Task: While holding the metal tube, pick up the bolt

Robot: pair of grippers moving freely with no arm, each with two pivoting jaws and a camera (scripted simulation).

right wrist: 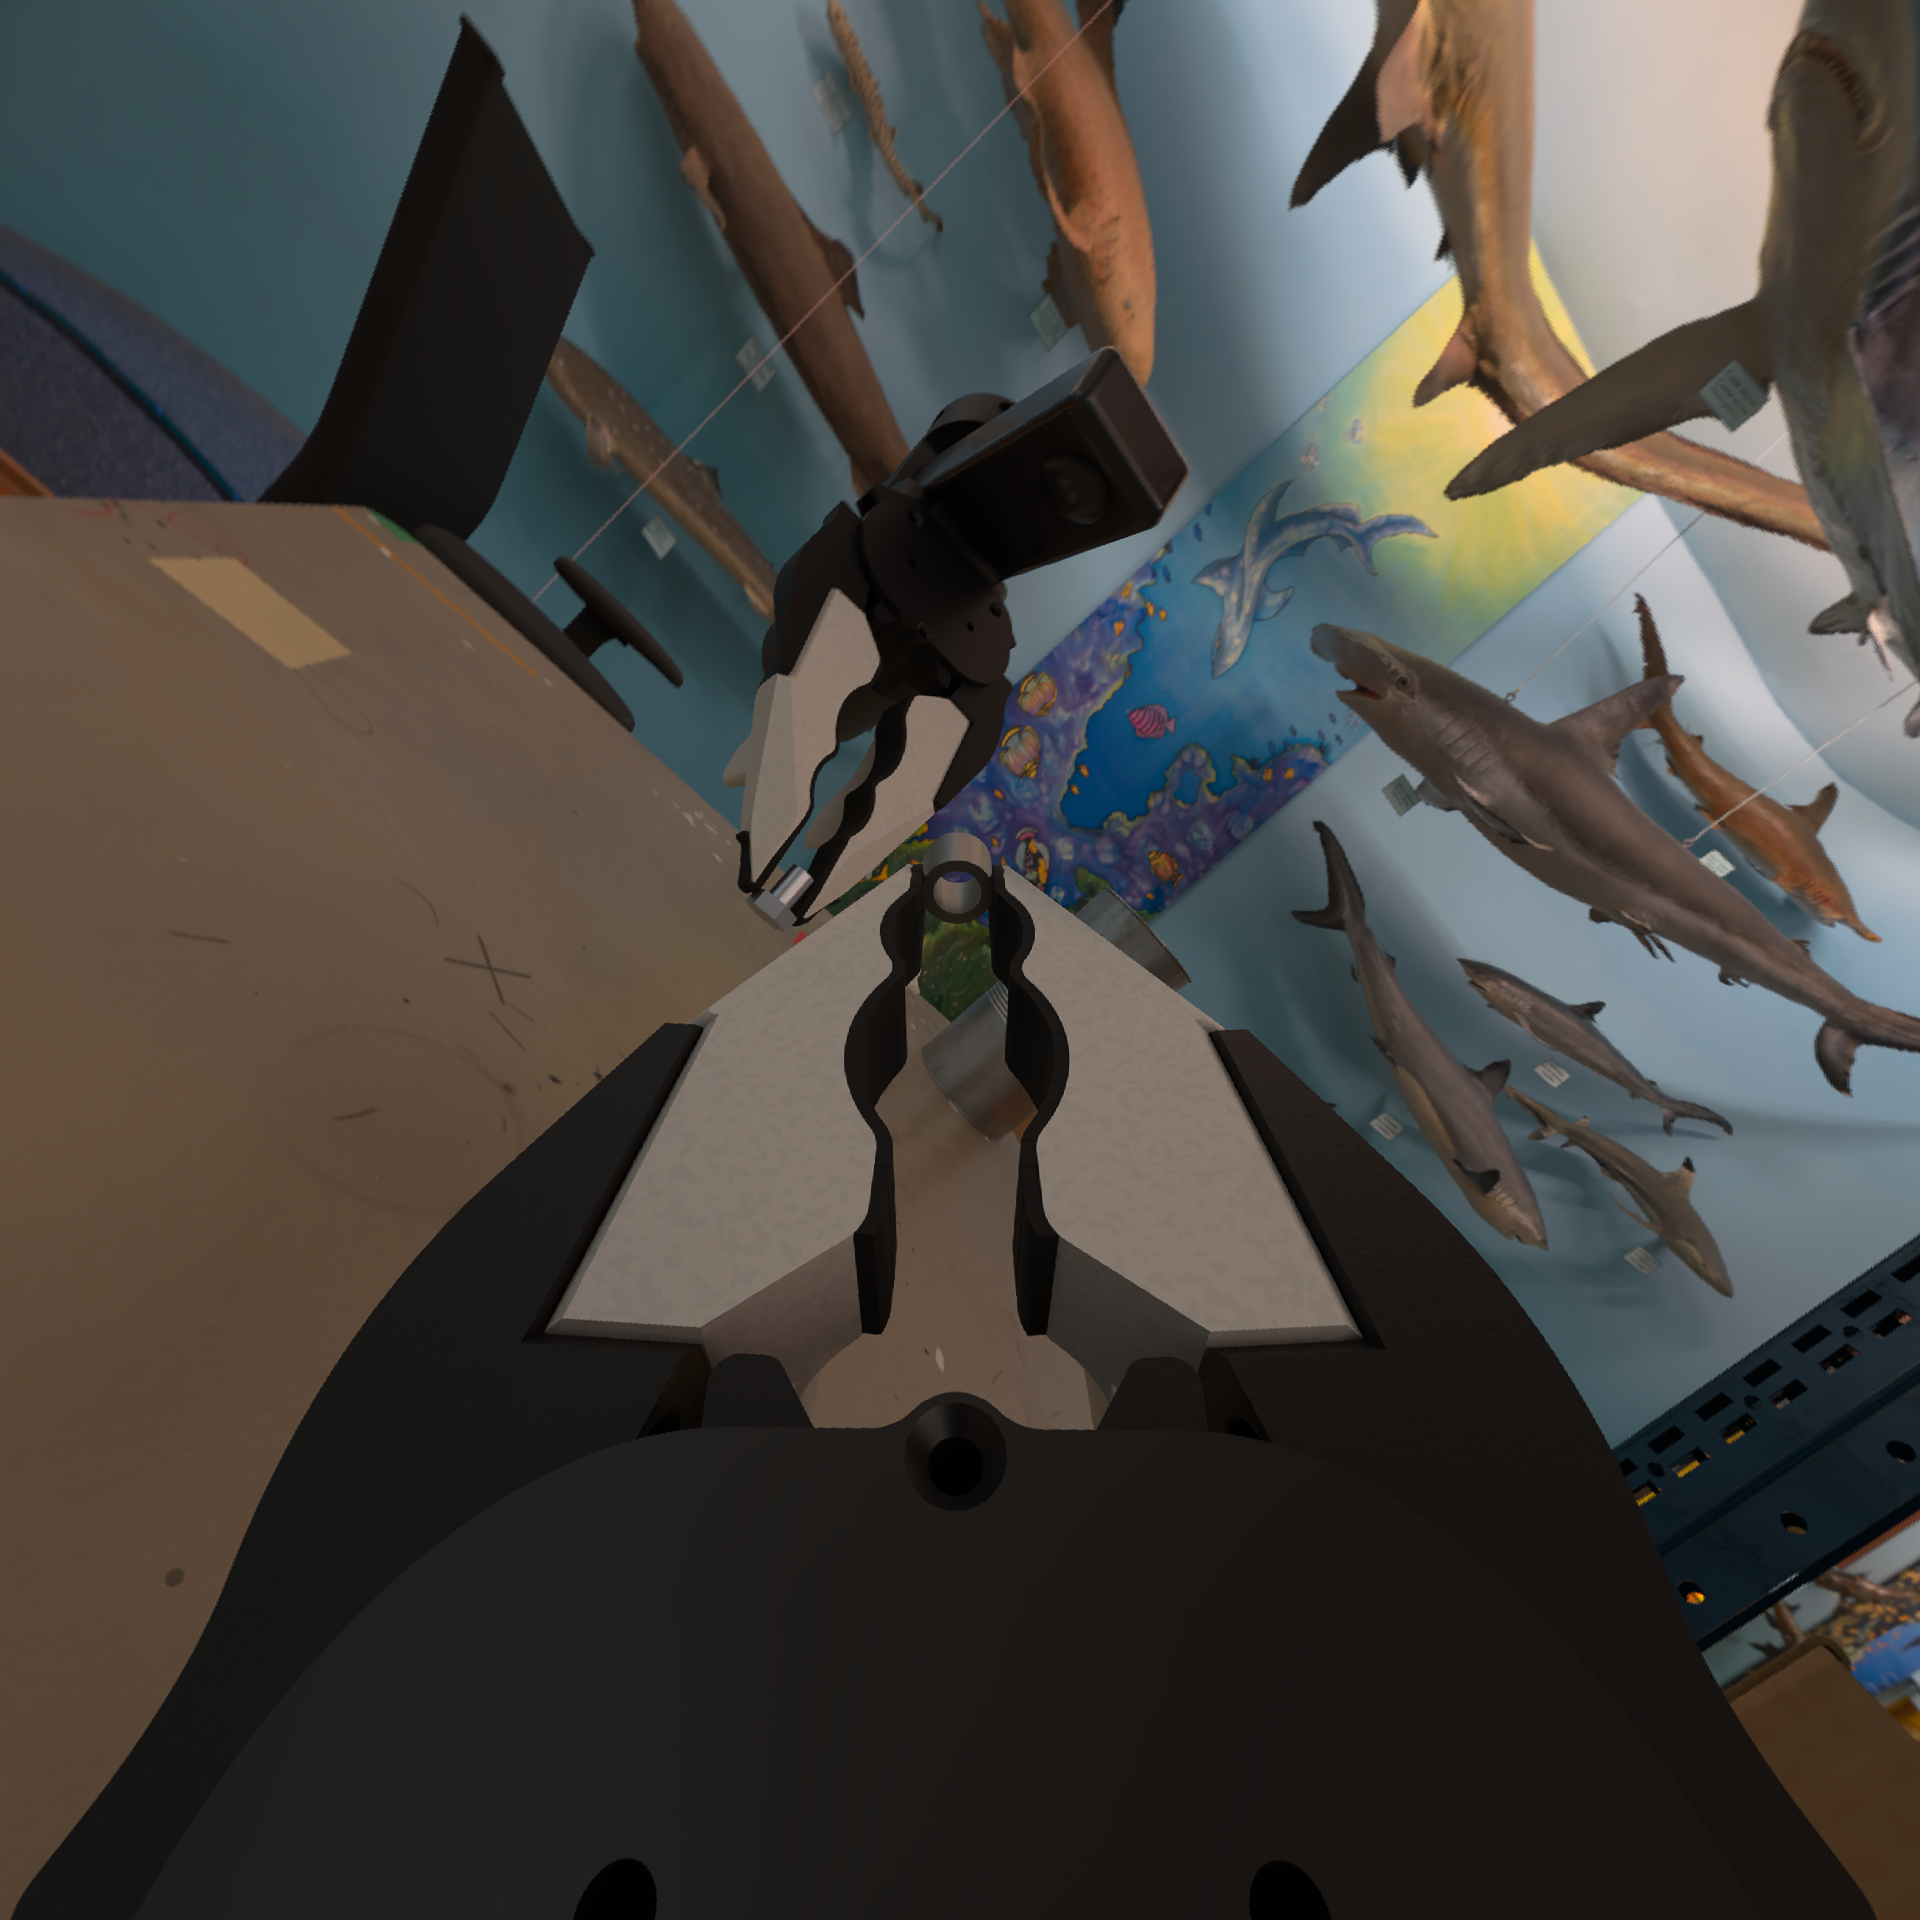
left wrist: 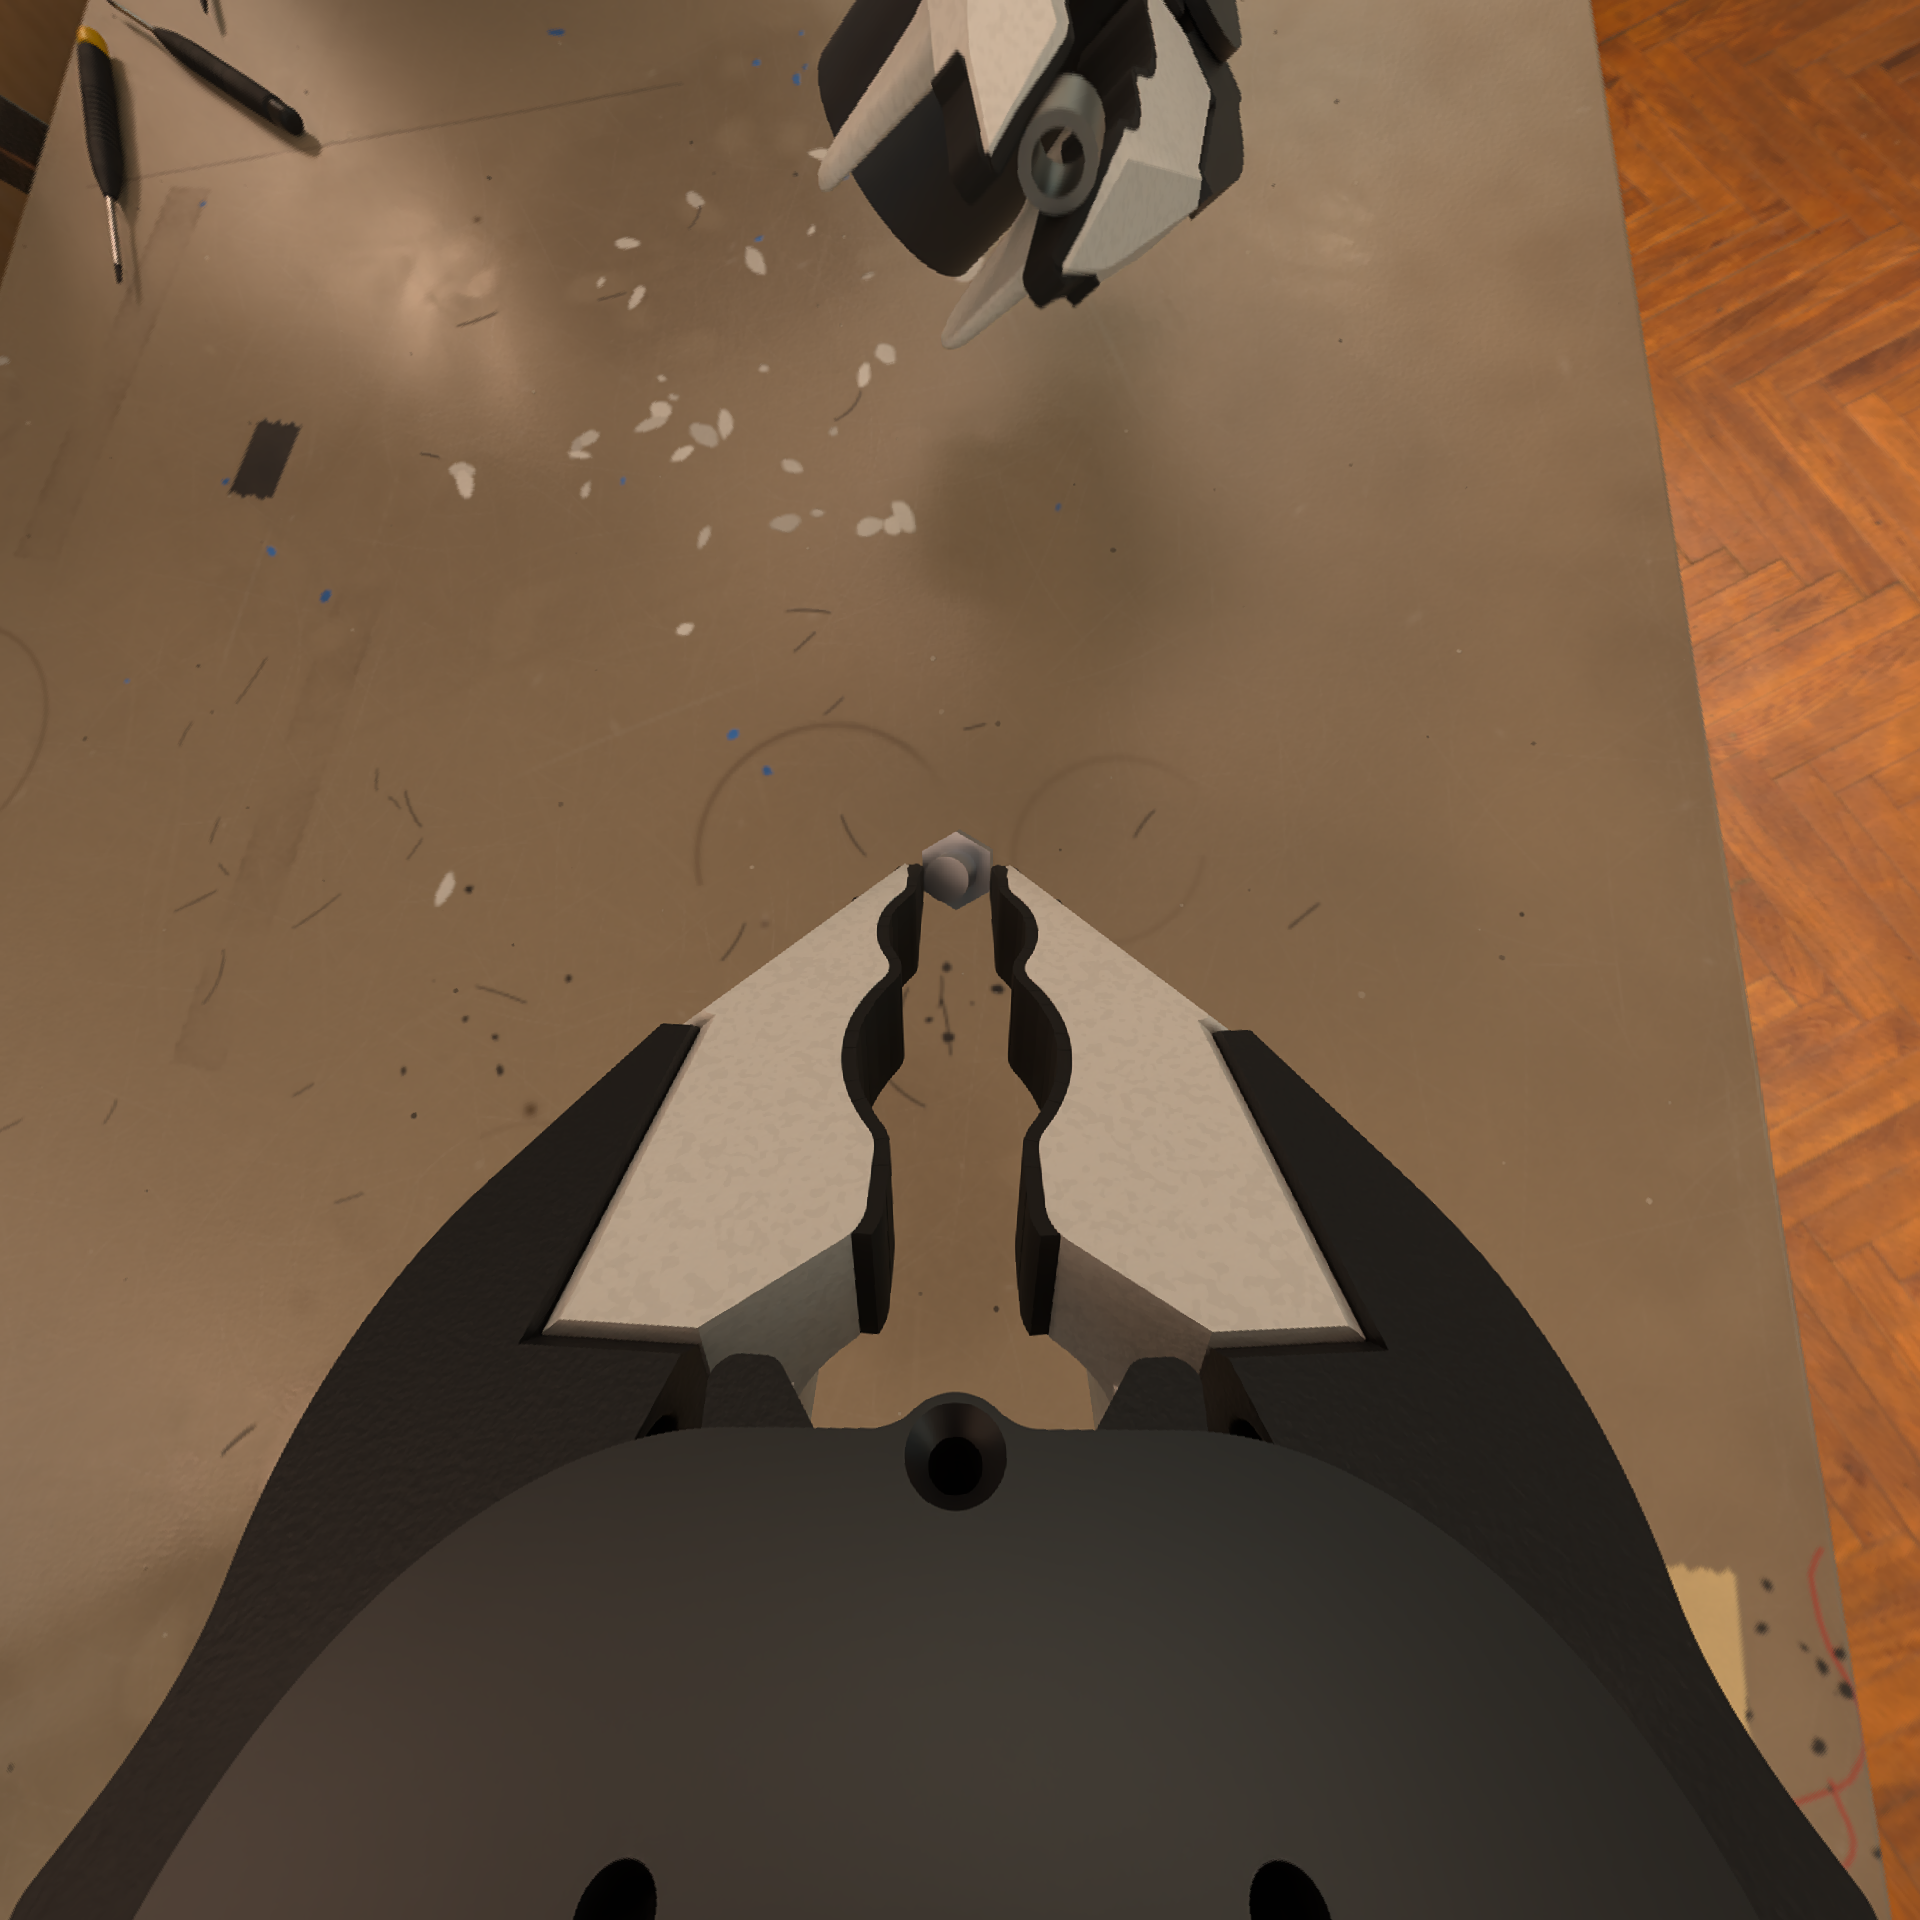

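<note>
On the left, the left gripper (left wrist: pixel 954 883) points down at the table (left wrist: pixel 1351 727). Its fingers are nearly closed, with the tips pinching the bolt (left wrist: pixel 954 871) between them. The hex head faces the camera in the left wrist view. In the right wrist view the same bolt sits crosswise in the tips, close to the table edge; whether it has cleared the surface cannot be told.

On the right, the right gripper (right wrist: pixel 957 891) is raised well above the table. Its fingers are narrowly spaced and clamp the tube (right wrist: pixel 957 889) at the tips. The open bore faces the camera.

Two larger metal cylinders (right wrist: pixel 982 1070) lie beyond the right gripper fingers and are not gripped.

Task status, as judged:
- Tube hold: done.
- Bolt grasp: appears made.
- Remaining: lift the bolt clear of the table without loosening the tube grip.
</note>
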